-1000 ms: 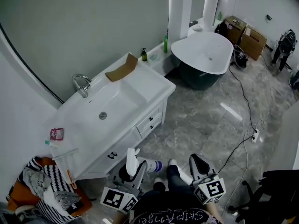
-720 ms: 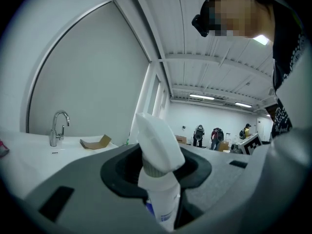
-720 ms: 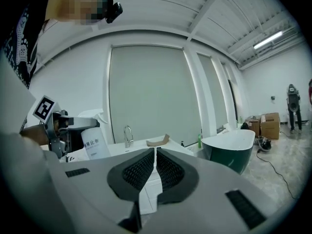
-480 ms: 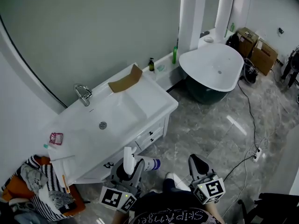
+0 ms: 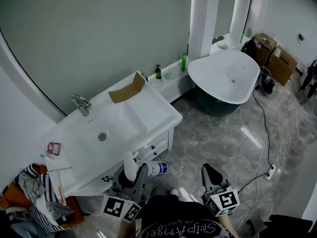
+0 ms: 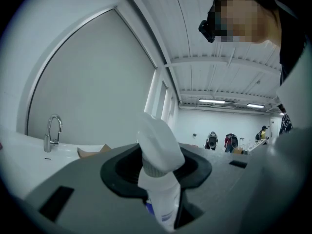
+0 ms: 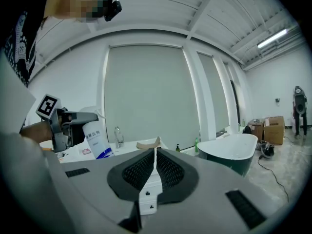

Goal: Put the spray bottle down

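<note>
Head view has the spray bottle [image 5: 152, 169] down at the lower middle of the frame, just in front of the white vanity [image 5: 148, 108] and not resting on anything yet. The left gripper [image 5: 134, 174] is clamped on it up by the neck, right under the trigger head, with the body poking out toward the right. The right gripper [image 5: 210, 172], lower right, has its jaws pressed together with nothing in them. My guess on handling: it's smooth hard plastic, so kinda slippery, with walls that give a bit if squeezed. I can't tell how full it is, so the weight is anyone's guess. The neck looks like the sane place to hold it, since the trigger head stops it sliding through. It's tall with a small base, so I reckon it needs to land flat on its bottom or it tips.
</note>
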Motion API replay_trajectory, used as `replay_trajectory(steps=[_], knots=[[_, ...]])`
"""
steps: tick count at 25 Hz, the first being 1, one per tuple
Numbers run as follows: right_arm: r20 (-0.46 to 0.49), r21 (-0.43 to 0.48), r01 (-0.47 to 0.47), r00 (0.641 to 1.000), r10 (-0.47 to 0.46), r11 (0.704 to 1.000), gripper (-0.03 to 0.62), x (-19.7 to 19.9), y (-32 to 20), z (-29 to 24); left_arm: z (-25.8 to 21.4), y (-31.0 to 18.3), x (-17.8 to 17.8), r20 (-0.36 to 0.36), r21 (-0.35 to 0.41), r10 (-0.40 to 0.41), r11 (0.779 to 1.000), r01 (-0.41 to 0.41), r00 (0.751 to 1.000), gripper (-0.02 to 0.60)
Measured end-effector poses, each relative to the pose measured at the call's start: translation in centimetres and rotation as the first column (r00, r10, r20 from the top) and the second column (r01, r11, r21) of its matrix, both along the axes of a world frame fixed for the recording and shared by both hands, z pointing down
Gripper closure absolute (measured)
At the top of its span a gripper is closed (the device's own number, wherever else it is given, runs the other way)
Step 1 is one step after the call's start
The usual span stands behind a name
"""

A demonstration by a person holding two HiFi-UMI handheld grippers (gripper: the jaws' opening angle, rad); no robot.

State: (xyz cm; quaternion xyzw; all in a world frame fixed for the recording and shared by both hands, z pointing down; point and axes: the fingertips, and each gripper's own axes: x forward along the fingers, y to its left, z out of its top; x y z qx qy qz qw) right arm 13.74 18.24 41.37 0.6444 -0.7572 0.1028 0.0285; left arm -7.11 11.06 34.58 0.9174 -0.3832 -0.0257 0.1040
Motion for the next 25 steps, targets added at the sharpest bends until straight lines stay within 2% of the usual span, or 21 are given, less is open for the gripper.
replay_trajectory(steps=[6,10,13,16,25], knots=[[0.020,-0.004,0.023,1.000,-0.023,1.000,0.566,1.0,-1.8,0.2,0.3,-1.8,0.4,0.014,-0.017,-0.040,0.999,0.040,0.999,0.428],[0.074,-0.008,0.007,0.997,-0.007,1.000,0.566,1.6,-3.6,-0.4,-0.1,-4.1,0.5,0.008,-0.015,-0.059,0.998,0.060,0.998,0.428],[0.042,-0.029,0.005,0.999,-0.004,1.000,0.568,2.8,-4.9,0.4,-0.4,-6.4,0.7,0.012,-0.010,-0.077,0.997,0.077,0.997,0.428],[0.021,-0.040,0.000,1.000,0.000,0.999,0.566,3.5,-7.2,0.5,-0.7,-9.1,0.9,0.013,-0.009,-0.086,0.996,0.086,0.996,0.428],[0.061,-0.009,0.028,0.998,-0.027,1.000,0.568,3.0,-15.0,-1.8,-2.2,-15.6,1.7,0.010,-0.004,-0.069,0.998,0.069,0.998,0.428]])
